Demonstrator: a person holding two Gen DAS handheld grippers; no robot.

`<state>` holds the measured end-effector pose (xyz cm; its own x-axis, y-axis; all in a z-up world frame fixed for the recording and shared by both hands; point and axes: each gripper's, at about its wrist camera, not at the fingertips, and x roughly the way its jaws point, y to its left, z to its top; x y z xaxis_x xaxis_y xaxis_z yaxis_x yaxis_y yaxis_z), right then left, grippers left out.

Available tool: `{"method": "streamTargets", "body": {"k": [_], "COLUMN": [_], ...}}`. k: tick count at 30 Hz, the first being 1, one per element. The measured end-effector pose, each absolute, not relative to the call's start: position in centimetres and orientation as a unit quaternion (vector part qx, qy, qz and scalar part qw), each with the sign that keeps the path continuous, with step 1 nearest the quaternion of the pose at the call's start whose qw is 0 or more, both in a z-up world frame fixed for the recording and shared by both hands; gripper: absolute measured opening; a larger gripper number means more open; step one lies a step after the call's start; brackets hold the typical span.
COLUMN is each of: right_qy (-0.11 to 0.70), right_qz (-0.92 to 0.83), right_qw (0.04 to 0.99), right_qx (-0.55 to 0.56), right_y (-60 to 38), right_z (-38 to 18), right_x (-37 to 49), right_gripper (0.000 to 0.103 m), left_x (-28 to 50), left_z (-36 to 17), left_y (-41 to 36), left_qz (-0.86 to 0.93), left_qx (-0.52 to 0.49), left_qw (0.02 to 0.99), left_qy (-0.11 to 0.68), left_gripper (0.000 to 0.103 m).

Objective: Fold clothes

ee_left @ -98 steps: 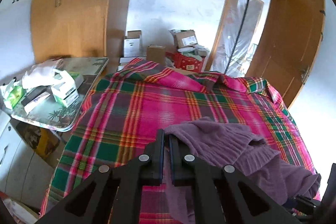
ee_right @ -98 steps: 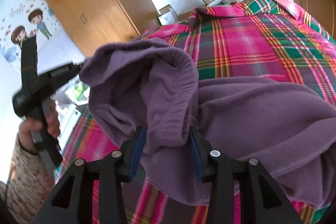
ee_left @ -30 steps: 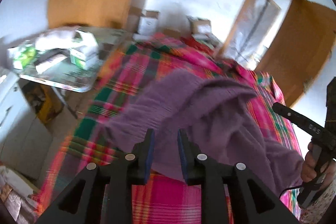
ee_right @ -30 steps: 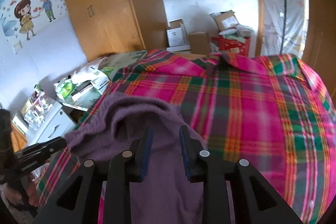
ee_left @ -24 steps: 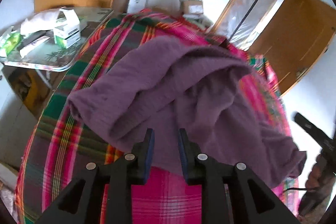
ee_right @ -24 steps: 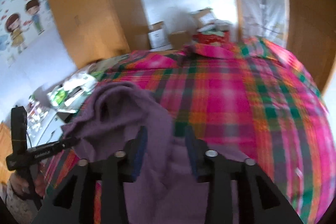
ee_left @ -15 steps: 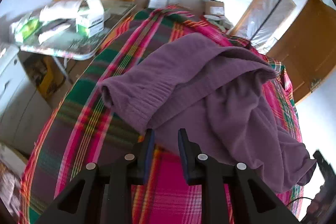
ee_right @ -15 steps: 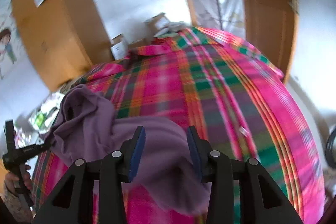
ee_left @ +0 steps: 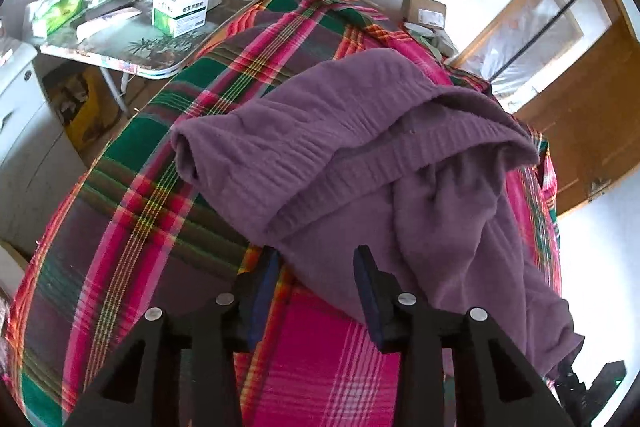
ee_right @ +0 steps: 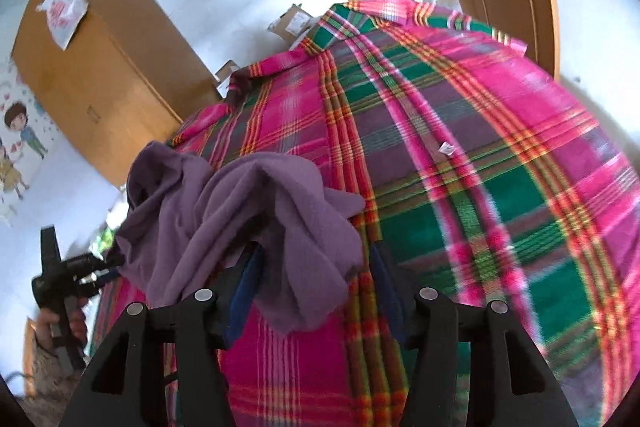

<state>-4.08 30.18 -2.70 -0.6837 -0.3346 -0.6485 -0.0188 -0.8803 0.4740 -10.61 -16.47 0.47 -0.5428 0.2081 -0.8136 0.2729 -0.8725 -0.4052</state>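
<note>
A crumpled purple knit garment (ee_left: pixel 360 155) lies on the pink-and-green plaid bed sheet (ee_left: pixel 132 227). My left gripper (ee_left: pixel 316 267) stands open, and the garment's near edge lies between its fingertips. In the right wrist view the same garment (ee_right: pixel 248 211) is heaped at the left of the sheet (ee_right: pixel 480 187). My right gripper (ee_right: pixel 316 267) is open too, with a loose fold of the cloth lying between its fingers. A hand holds the left gripper (ee_right: pixel 60 275) at the far left. The right gripper's body (ee_left: pixel 596 383) shows at the lower right corner.
A side table (ee_left: pixel 132 55) with medicine boxes and packets stands left of the bed, a white cabinet (ee_left: pixel 20 115) below it. A wooden wardrobe (ee_right: pixel 100 67), cardboard boxes (ee_left: pixel 424 11) and a wooden door (ee_left: pixel 580 107) lie beyond. A small white scrap (ee_right: pixel 445 148) lies on the sheet.
Both grippers have opened wide and let go of the garment, which now rests on the bed. The right gripper has swung to the right over the sheet.
</note>
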Motion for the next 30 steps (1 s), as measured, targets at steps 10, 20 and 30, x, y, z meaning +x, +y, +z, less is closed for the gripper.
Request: {"method": "streamTargets", "body": {"k": [10, 20, 30], "right_qy": [-0.231, -0.218, -0.192], "right_qz": [-0.886, -0.906, -0.934], "right_qw": [0.08, 0.082, 0.04], "right_qx": [0.395, 0.354, 0.299], "right_y": [29.8, 30.9, 33.8], "right_z": [-3.4, -1.2, 2.7], "right_x": [-7.2, -6.8, -4.9], "right_gripper": [0.031, 0.016, 0.015], "left_x": [-12.3, -10.0, -6.4], "left_z": [0.2, 2.6, 4.3], "left_y": [-16.6, -15.9, -13.4], "left_qz": [-0.841, -0.859, -0.869], "left_qx": [0.475, 0.43, 0.417], "left_qw": [0.067, 0.047, 0.011], "left_qy": [0.253, 0.275, 0.265], "left_gripper": [0.013, 0.003, 0.002]}}
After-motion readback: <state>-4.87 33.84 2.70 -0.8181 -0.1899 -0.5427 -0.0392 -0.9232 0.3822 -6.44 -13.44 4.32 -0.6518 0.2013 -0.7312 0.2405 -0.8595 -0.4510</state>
